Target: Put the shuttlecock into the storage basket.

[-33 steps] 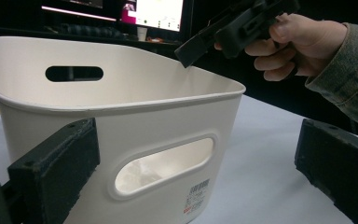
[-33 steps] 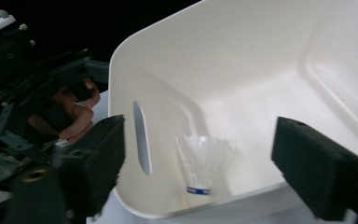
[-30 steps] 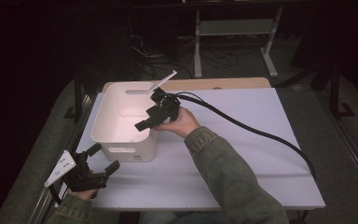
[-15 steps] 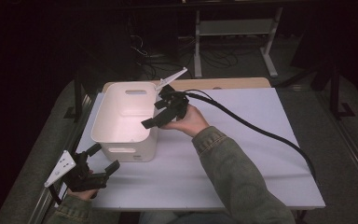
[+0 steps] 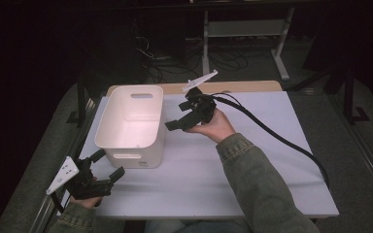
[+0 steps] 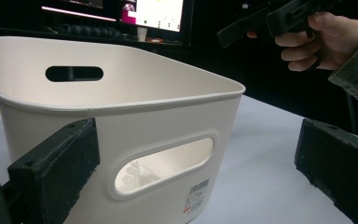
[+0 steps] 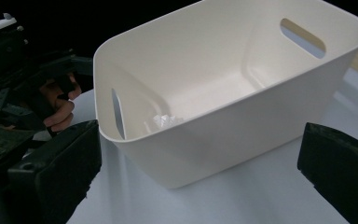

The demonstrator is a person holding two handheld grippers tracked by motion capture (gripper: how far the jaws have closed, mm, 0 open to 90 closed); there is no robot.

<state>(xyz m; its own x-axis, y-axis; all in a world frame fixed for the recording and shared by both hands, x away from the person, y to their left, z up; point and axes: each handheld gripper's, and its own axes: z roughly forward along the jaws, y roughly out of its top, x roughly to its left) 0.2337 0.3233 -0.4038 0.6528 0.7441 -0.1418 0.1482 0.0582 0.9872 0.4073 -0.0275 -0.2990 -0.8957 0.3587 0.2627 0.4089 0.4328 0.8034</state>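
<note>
Bin (image 5: 132, 119) beside wide-open, seemingly empty fingers (image 5: 171, 125)

olive-green cuffed sleeves (image 5: 252, 170), black two-jaw grippers (blocky pads), a thick black cable (image 5: 281, 141), a grey three-cornered plate (image 5: 63, 174).

Overhead plus two close views, shared bin (image 5: 132, 121)

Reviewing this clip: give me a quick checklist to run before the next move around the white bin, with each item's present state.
1. Right gripper jaws open, nothing between them: ok.
2. Left gripper jaws open, nothing held: ok.
3. White bin upright on the table: ok.
4. Crumpled white piece lies inside the bin: ok.
5. What that piece is: cannot tell.
6. Right gripper's cable keeps away from the bin: ok.
</note>
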